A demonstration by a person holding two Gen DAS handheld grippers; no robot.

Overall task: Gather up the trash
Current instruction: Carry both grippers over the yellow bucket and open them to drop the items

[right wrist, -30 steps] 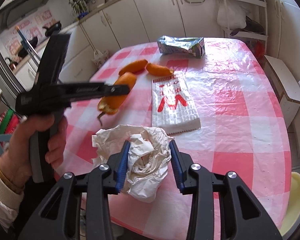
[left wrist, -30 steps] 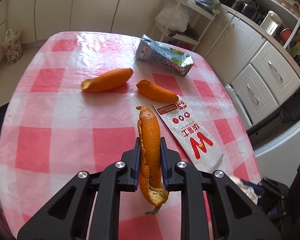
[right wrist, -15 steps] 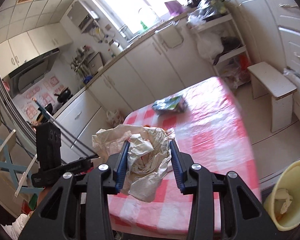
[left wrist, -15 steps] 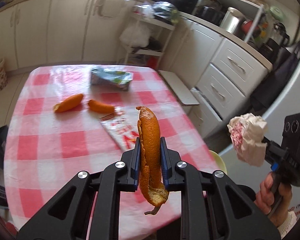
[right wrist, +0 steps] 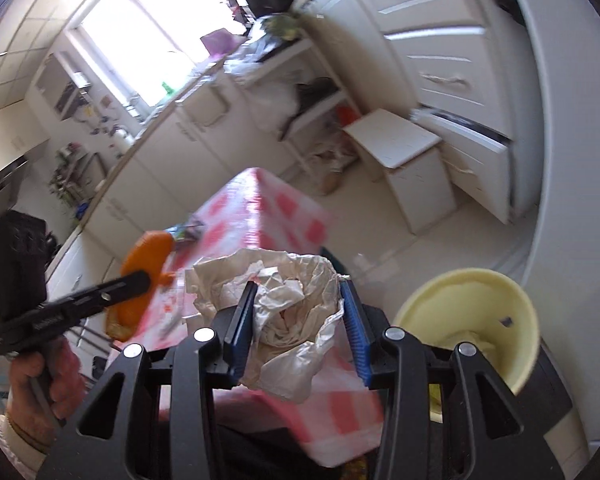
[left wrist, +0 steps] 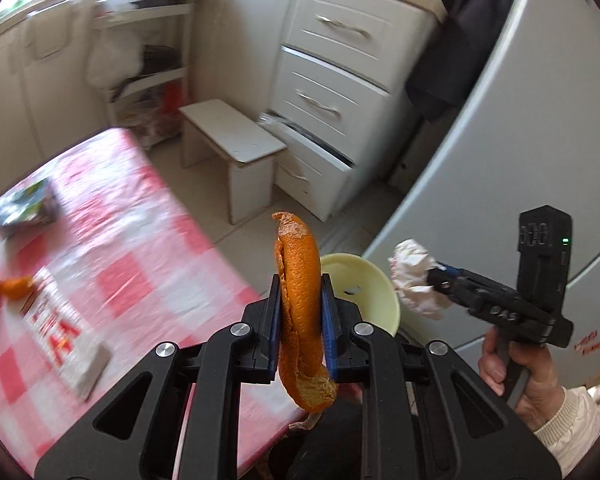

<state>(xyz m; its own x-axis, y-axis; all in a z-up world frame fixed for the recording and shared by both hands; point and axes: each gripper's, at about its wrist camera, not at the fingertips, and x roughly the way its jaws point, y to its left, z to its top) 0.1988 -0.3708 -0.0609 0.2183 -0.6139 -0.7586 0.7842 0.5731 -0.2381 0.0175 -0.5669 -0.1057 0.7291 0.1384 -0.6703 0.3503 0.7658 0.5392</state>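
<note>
**Mia:** What is the left gripper (left wrist: 300, 312) holding?

**Ben:** A long piece of orange peel (left wrist: 300, 300). It stands up between the jaws, and they squeeze it on both sides. The top pokes out above them and the curly end hangs below.

**Mia:** And the right gripper (right wrist: 298, 320)?

**Ben:** A crumpled paper ball (right wrist: 280, 304) sits between its jaws. The left jaw presses into the paper. On the right side I cannot tell if the jaw touches it, so I cannot say if it is squeezed or loose.

**Mia:** Where is the bin?

**Ben:** The yellow bin (right wrist: 472, 296) is on the floor, low and to the right of the paper ball. Something pale lies inside it.

**Mia:** Does the left camera show other things?

**Ben:** Yes. It shows the table (left wrist: 148, 264) with the red and white cloth, two more peel bits (left wrist: 4, 292), a flat white packet (left wrist: 68, 344) and a squashed carton (left wrist: 24, 208). It also shows the right hand (left wrist: 520, 376) gripping its handle. The right camera shows the left hand (right wrist: 44, 376) and the window (right wrist: 148, 36).
</note>
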